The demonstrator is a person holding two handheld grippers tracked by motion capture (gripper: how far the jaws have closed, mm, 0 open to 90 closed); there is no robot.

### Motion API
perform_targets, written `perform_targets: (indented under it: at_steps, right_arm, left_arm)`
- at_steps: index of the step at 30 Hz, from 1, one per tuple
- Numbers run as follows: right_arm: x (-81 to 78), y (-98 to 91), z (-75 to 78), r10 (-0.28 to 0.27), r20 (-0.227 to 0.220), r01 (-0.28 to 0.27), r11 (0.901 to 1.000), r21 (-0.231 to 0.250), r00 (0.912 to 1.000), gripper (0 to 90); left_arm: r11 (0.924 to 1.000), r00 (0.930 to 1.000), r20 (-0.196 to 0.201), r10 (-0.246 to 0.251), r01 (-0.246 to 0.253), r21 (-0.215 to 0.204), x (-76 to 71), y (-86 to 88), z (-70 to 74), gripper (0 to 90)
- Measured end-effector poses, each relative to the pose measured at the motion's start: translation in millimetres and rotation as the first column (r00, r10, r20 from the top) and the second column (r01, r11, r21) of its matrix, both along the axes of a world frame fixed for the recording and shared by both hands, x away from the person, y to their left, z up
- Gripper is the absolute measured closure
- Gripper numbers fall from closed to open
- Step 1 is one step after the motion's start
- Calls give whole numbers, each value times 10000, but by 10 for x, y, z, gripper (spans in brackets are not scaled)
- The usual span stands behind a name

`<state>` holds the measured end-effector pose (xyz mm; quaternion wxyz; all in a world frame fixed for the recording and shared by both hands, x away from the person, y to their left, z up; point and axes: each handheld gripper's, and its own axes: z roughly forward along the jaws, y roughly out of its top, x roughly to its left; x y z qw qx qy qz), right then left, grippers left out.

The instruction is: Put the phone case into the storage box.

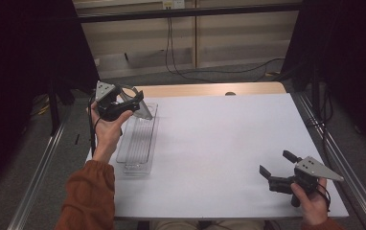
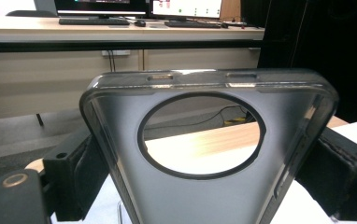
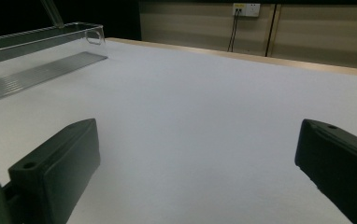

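A smoky translucent phone case (image 2: pixel 204 196) with a large round camera hole stands upright between the jaws of my left gripper (image 2: pixel 204 186), which is shut on its two long edges. In the high view this gripper (image 1: pixel 132 99) is lifted at the table's far left, and holds the case (image 1: pixel 144 109) above the far end of a clear plastic tray (image 1: pixel 138 139). My right gripper (image 1: pixel 275 162) hovers low over the white table (image 1: pixel 219 134) at the near right. Its jaws are wide apart and empty, and in the right gripper view (image 3: pixel 200 172) bare table lies between them.
The clear tray (image 3: pixel 41 32) is long and narrow, with a ribbed floor, and lies along the table's left edge. Metal rails (image 1: pixel 337 158) run along both sides of the table. Beyond the far wooden edge (image 1: pixel 210 89), cables trail on the floor.
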<state>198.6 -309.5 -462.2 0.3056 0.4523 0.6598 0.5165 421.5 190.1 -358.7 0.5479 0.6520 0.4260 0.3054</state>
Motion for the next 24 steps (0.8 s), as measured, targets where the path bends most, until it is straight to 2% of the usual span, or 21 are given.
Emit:
perform_targets:
  at_steps: [10, 11, 14, 15, 16, 21, 24]
  right_arm:
    - [0, -2, 1, 87, 17, -87, 10000, -44, 10000, 0]
    - [0, -2, 1, 98, 32, -98, 9999, -49, 9999, 0]
    - [0, 1, 2, 65, -13, -65, 10000, 9, 10000, 0]
    - [3, 0, -1, 86, 26, -86, 10000, -27, 10000, 0]
    - [2, 2, 0, 76, 9, -76, 10000, -11, 10000, 0]
    - [1, -2, -1, 85, 13, -85, 9999, -55, 10000, 0]
    - [4, 3, -5, 77, -2, -77, 10000, -62, 10000, 0]
  left_arm:
    - [9993, 9998, -189, 118, -111, 348, 97, -14, -87, 117]
    - [9998, 9998, -163, 75, -72, 208, 110, -20, -100, 117]
    - [9993, 9997, -225, 123, -115, 360, 146, -30, -135, 117]
    - [9996, 9996, -253, 149, -143, 242, 156, -44, -147, 117]
    - [9992, 9995, -291, 158, -147, 375, 168, -46, -157, 116]
    - [9996, 9991, -363, 231, -225, 160, 237, -83, -225, 115]
    - [9985, 9990, -380, 234, -215, 494, 280, -94, -269, 115]
